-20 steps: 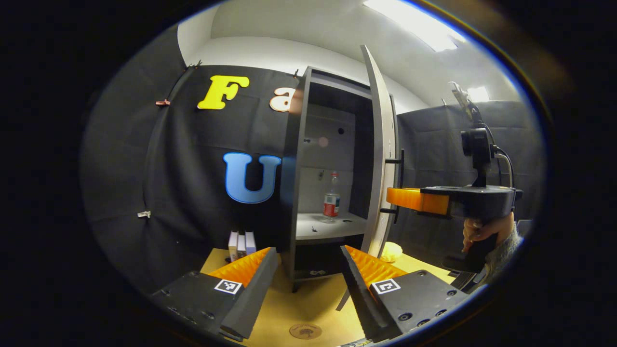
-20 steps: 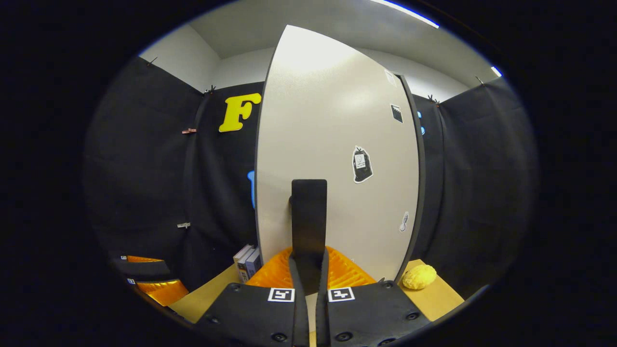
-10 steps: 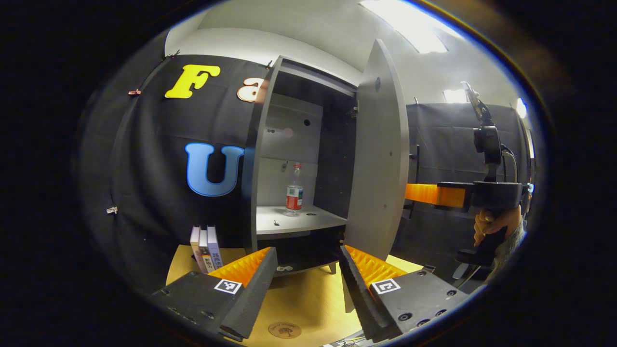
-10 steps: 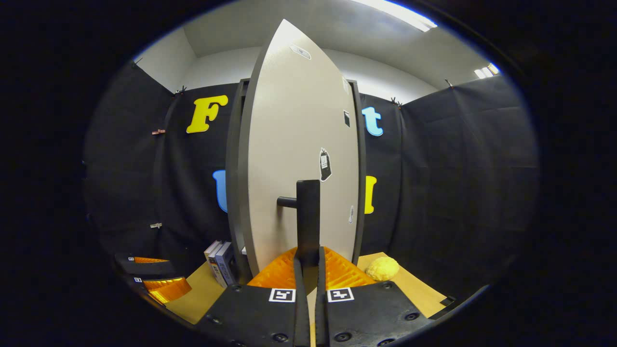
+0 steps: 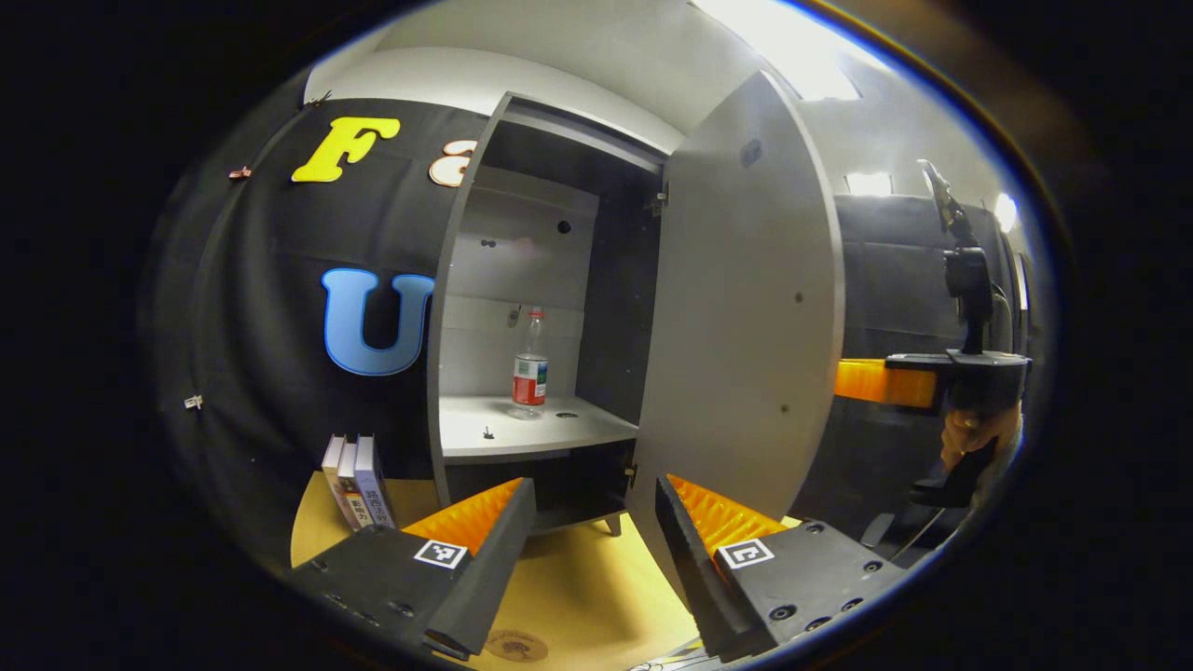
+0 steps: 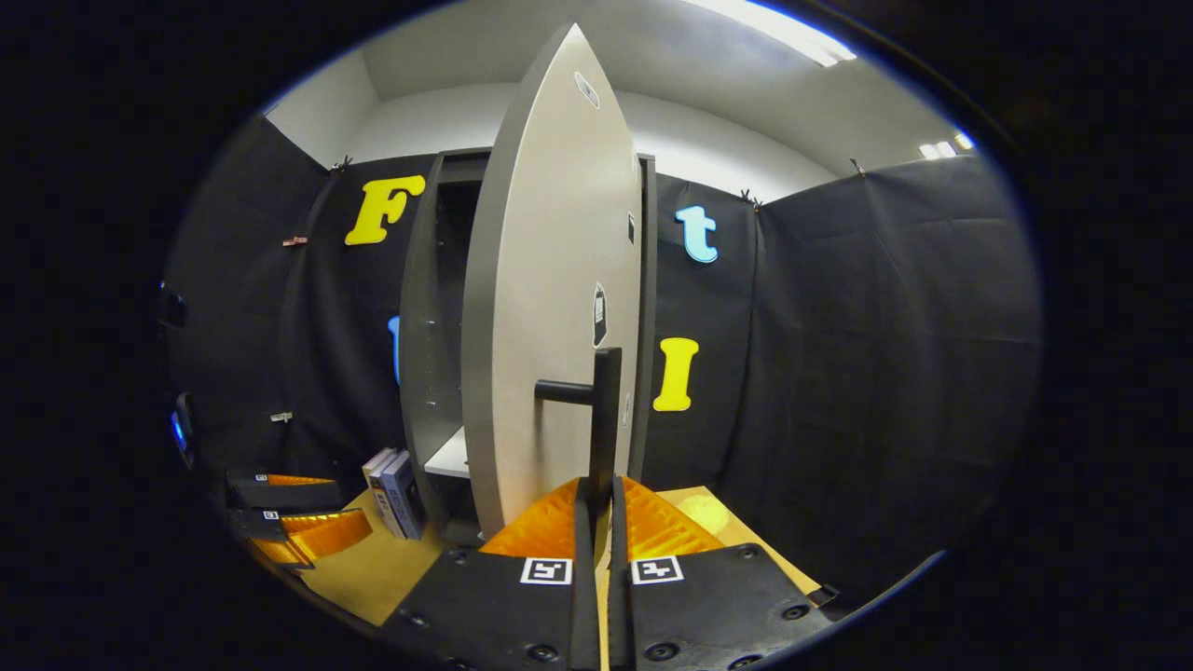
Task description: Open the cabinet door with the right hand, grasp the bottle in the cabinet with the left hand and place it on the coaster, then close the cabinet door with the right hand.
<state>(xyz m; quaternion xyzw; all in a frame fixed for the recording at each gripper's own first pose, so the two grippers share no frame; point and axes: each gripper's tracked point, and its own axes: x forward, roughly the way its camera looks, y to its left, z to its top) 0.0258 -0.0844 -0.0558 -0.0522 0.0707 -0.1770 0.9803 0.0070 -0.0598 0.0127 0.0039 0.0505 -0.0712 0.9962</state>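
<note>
Door-opening step: your right gripper [image 6: 602,489] is clamped on the cabinet door [image 6: 550,308] handle [image 6: 604,410], door swung wide. Your left gripper [image 5: 592,517] has its fingers spread, holding nothing, well short of the bottle [image 5: 529,375] standing upright on the cabinet shelf [image 5: 522,431]. Next, likely reach left in for the bottle, then set it on the coaster [image 5: 514,645] on the table below.
</note>
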